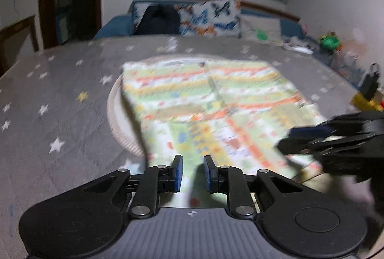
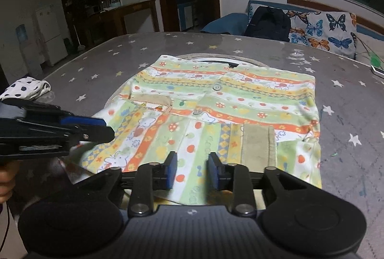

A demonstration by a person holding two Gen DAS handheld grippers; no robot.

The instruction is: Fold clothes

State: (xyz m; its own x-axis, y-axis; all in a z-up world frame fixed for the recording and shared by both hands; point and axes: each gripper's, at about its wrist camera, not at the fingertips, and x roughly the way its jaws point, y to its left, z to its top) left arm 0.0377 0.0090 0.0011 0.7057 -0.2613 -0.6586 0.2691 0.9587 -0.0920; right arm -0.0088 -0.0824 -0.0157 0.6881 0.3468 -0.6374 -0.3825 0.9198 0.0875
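A small button shirt [image 2: 216,100] with green, orange and yellow printed stripes lies flat on the star-patterned grey table [image 2: 100,72], both sleeves folded inward over its lower part. In the blurred left wrist view the shirt [image 1: 204,100] partly covers a round turntable [image 1: 115,100]. My left gripper [image 1: 193,172] is open, hovering over the shirt's near left edge with nothing between its blue pads. My right gripper [image 2: 192,170] is also open above the near hem, empty. Each gripper shows in the other's view: the left gripper [image 2: 105,127] and the right gripper [image 1: 288,141] at the shirt's sides.
A polka-dot cloth [image 2: 26,88] lies at the table's left edge. Behind the table are a sofa with a butterfly cushion [image 2: 321,28] and a black backpack [image 2: 266,21]. A yellow object [image 1: 367,98] sits at the table's right. A hand [image 2: 7,177] holds the left gripper.
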